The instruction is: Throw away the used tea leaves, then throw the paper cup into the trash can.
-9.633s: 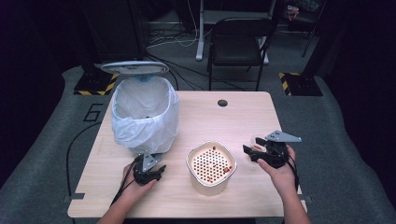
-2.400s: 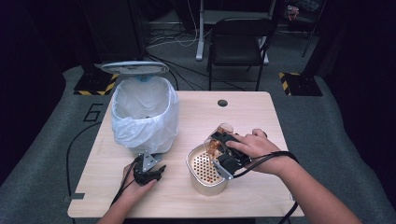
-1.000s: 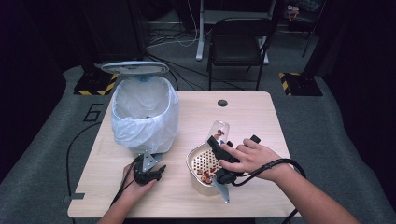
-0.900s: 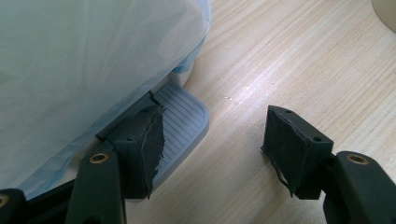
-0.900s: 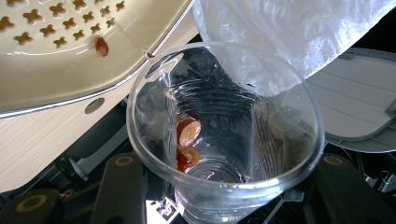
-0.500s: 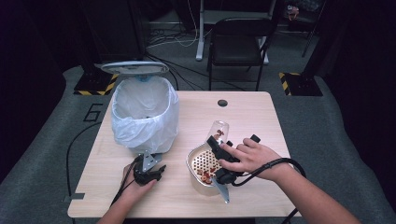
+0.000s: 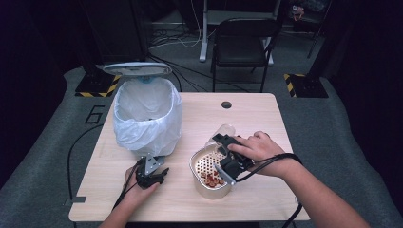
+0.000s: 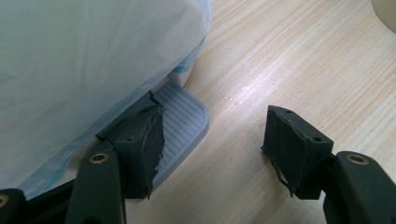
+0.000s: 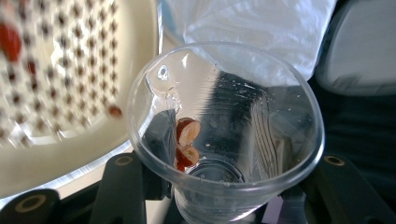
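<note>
my right gripper (image 7: 227,154) is clamped on a clear plastic cup (image 9: 224,135), one black jaw on each side of its wall. the cup sits between my jaws with its mouth toward the camera, and a few reddish pieces (image 9: 186,142) cling to its inside wall near the bottom. just beside those jaws, touching distance off, is the cream perforated basket (image 7: 202,183), with more reddish bits lying on its holed floor under my gripper. beyond the cup, past my jaw tips, hangs the white bag of the bin (image 7: 147,114).

my left gripper (image 7: 151,175) rests on the wooden table (image 7: 256,118), jaws standing narrowly apart with nothing between them. the bin's grey ribbed pedal (image 8: 180,116) lies right at my left jaw, partly behind it, and the white bag bulges just above that jaw. bare wood lies ahead of the other jaw.
</note>
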